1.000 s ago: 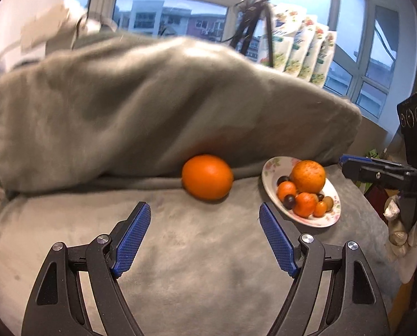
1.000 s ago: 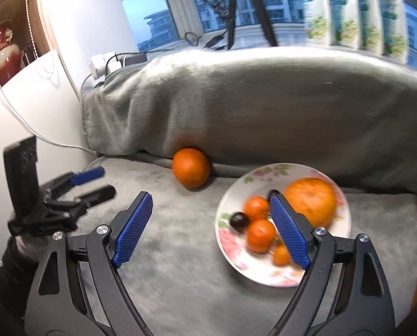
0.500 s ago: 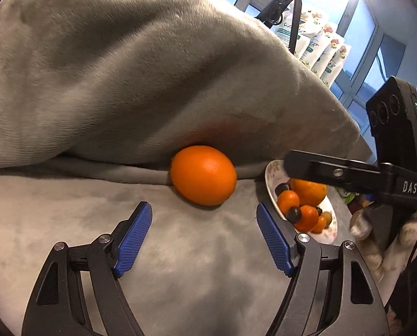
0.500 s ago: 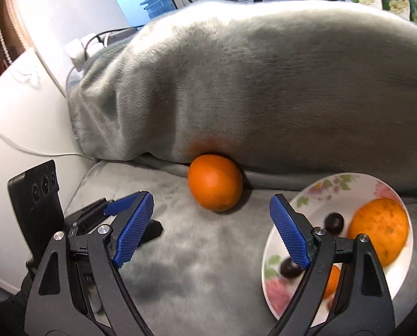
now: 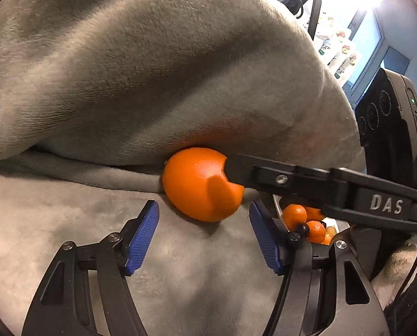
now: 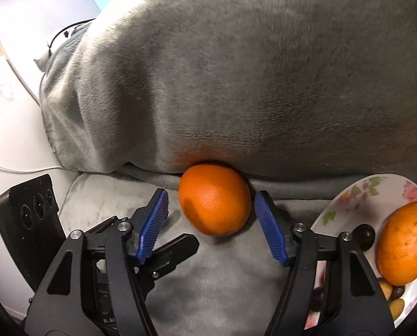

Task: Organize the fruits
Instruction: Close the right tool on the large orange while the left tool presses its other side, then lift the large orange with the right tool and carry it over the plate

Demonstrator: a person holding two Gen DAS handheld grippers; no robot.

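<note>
In the right wrist view, the right gripper [image 6: 210,218] has its blue ribbed fingers [image 6: 154,224] spread wide, holding nothing, and the large round orange with the dimpled peel [image 6: 214,199] sits at the centre of the frame right between the tips, the left fingertip just beside its left flank and the right fingertip close to its right flank. I cannot tell whether either pad touches the peel. The fruit is slightly oval, its long axis running from upper left to lower right, roughly across the gap. It rests on the grey plush sofa seat [image 6: 222,288], pressed back against the grey plush cushion [image 6: 250,70] that fills the upper frame.

In the left wrist view, the left gripper [image 5: 204,231] is also wide and empty, with the same orange [image 5: 200,184] lying ahead of its tips at centre frame, not between them. The right one is clearly nearer: one of its black arms crosses in from the right edge and overlaps the fruit's upper right side.

Outward, at the lower right of the right wrist view, the white floral china plate [image 6: 356,193] holds another orange and small dark fruits, near the target. Judging by this, closing the right fingers should capture the orange, though the cushion behind leaves little room to push deeper.
</note>
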